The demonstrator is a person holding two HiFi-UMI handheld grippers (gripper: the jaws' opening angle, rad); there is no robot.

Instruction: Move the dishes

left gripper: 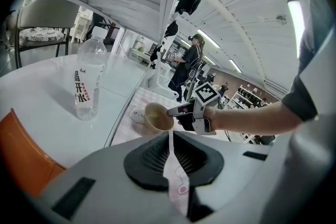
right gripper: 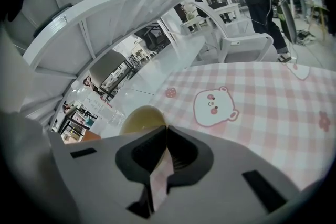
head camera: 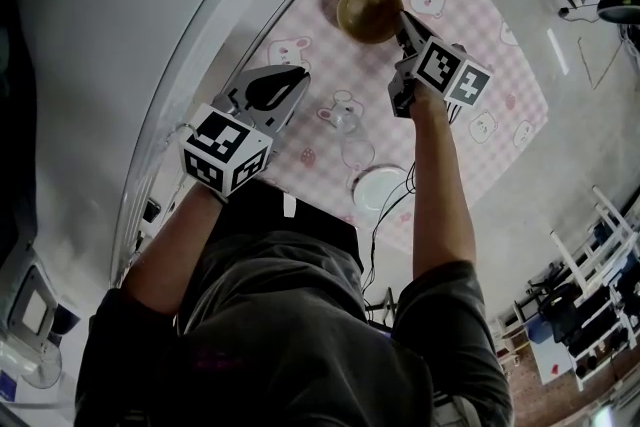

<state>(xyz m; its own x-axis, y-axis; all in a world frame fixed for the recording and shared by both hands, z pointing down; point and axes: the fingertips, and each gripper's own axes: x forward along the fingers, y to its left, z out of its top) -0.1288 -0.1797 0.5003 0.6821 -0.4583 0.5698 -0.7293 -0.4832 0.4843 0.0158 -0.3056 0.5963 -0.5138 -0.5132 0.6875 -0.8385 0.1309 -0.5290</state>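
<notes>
A yellow-brown bowl [head camera: 369, 10] is held above the far part of the pink checked cloth [head camera: 480, 65]. My right gripper [head camera: 402, 19] is shut on its near rim, and in the right gripper view the bowl [right gripper: 139, 117] shows just past the closed jaws of the right gripper [right gripper: 166, 128]. My left gripper [head camera: 300, 75] hovers over the cloth's left edge, shut with nothing in it. From the left gripper view, the left gripper [left gripper: 170, 136] looks toward the bowl [left gripper: 159, 116] and the right gripper [left gripper: 176, 110].
Two clear glasses [head camera: 345, 115] [head camera: 357, 153] and a white dish [head camera: 380, 187] stand on the cloth near me. A water bottle [left gripper: 88, 81] stands on the white table [left gripper: 42, 92] to the left. White chairs [right gripper: 244, 44] and people stand beyond the table.
</notes>
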